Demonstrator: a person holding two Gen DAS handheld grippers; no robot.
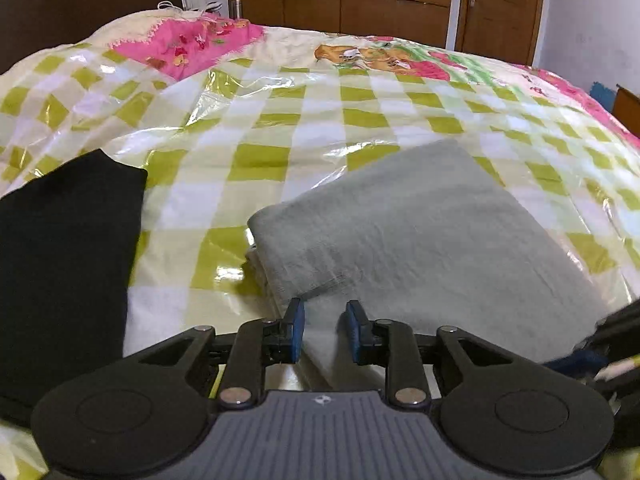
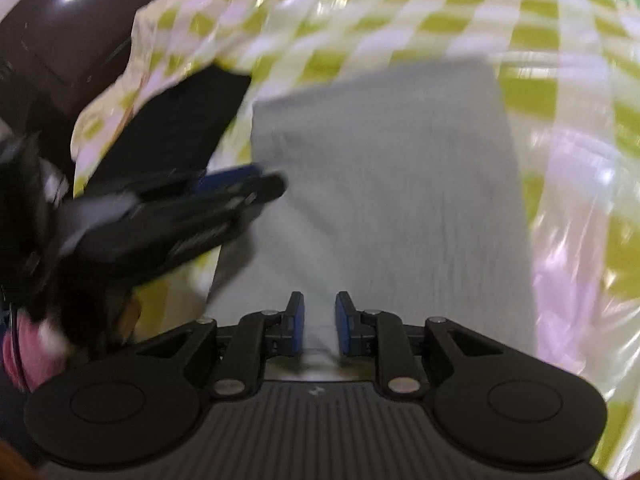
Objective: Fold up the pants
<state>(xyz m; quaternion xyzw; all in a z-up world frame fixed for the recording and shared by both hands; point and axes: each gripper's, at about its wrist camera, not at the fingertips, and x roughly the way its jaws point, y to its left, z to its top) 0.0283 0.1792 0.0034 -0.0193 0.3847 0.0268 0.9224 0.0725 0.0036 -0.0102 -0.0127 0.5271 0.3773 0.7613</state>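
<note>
Grey pants [image 1: 424, 236] lie folded into a neat rectangle on the bed [image 1: 280, 120], on its shiny green-checked cover, near the front edge. Black garment [image 1: 60, 264] sits apart toward the left edge. Left gripper [image 1: 325, 330] and right gripper [image 2: 319, 324] hover over the pants, jaws released, nothing grasped.

Black left gripper [image 1: 325, 330], blue pads [image 1: 297, 330], silver screws, ribbed grey housing
</note>
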